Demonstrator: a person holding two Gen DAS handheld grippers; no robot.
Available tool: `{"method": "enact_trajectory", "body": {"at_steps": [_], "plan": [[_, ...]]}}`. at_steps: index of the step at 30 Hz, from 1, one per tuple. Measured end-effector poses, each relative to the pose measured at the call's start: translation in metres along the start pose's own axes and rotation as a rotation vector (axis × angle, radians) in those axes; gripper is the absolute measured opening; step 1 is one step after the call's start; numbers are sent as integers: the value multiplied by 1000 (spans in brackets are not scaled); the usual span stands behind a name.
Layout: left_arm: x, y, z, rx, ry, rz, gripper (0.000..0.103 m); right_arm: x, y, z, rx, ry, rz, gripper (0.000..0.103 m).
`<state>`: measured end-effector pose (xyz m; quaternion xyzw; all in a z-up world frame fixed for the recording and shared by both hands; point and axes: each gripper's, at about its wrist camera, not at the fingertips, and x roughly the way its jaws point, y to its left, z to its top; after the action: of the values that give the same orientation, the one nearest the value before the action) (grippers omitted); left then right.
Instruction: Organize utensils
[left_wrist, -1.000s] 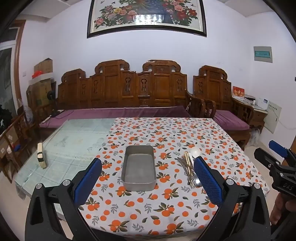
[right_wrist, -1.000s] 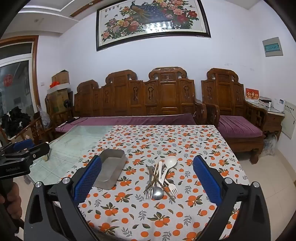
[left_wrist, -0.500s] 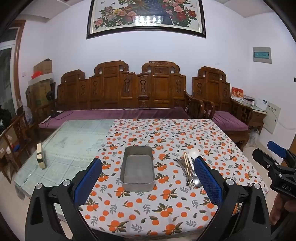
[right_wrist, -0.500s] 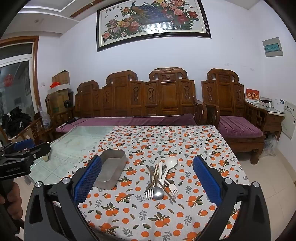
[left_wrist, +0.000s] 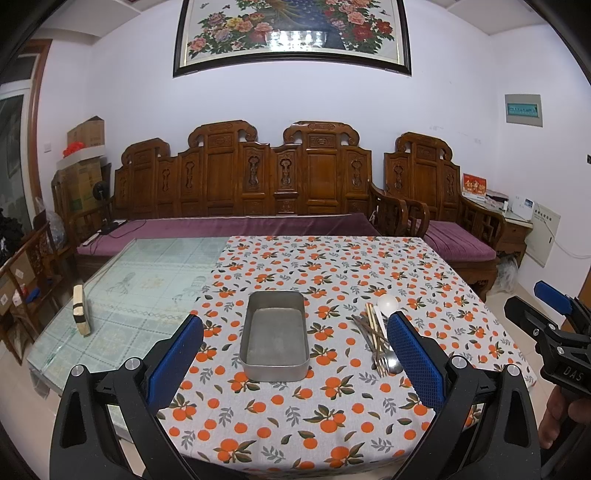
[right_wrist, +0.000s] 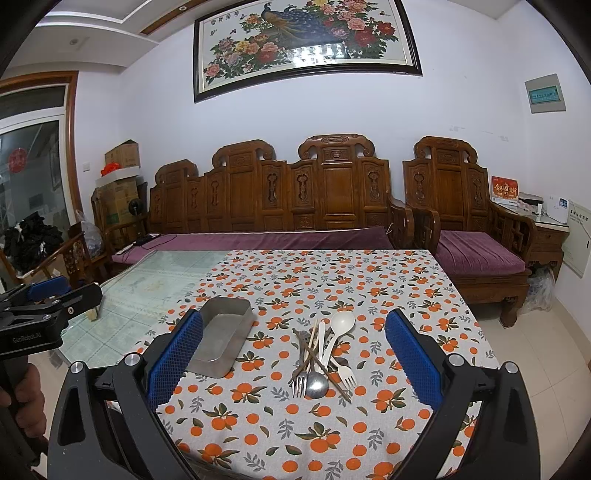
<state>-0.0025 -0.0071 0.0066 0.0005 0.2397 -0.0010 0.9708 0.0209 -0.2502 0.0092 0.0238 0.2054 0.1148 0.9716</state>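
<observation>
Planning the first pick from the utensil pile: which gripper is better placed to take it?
Right. The utensil pile lies centred between the open right gripper; the left gripper, also open, faces the empty metal tray.

Open tablecloth (right_wrist: 280, 417) before utensil pile (right_wrist: 321, 354); tin (right_wrist: 221, 338) just left.

Ahead of the black gripper with blue pads (right_wrist: 293, 352) lay a grey tablecloth printed with oranges (right_wrist: 369, 288), a dull silver metal tray (right_wrist: 221, 341) left, white plastic spoon (right_wrist: 341, 325) centre.
</observation>
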Motion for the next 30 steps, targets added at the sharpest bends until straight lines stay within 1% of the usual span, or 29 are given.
{"method": "enact_trajectory", "body": {"at_steps": [13, 17, 20, 30], "plan": [[1, 3, -3, 0, -4, 0, 96, -1, 3, 1, -1, -3, -2, 100], [-2, 0, 0, 2, -1, 1, 96, -1, 1, 0, 0, -3, -1, 100], [5, 0, -3, 3, 0, -1, 96, -1, 1, 0, 0, -3, -2, 100], [5, -1, -3, 3, 1, 0, 96, -1, 0, 0, 1, -3, 0, 100]]}}
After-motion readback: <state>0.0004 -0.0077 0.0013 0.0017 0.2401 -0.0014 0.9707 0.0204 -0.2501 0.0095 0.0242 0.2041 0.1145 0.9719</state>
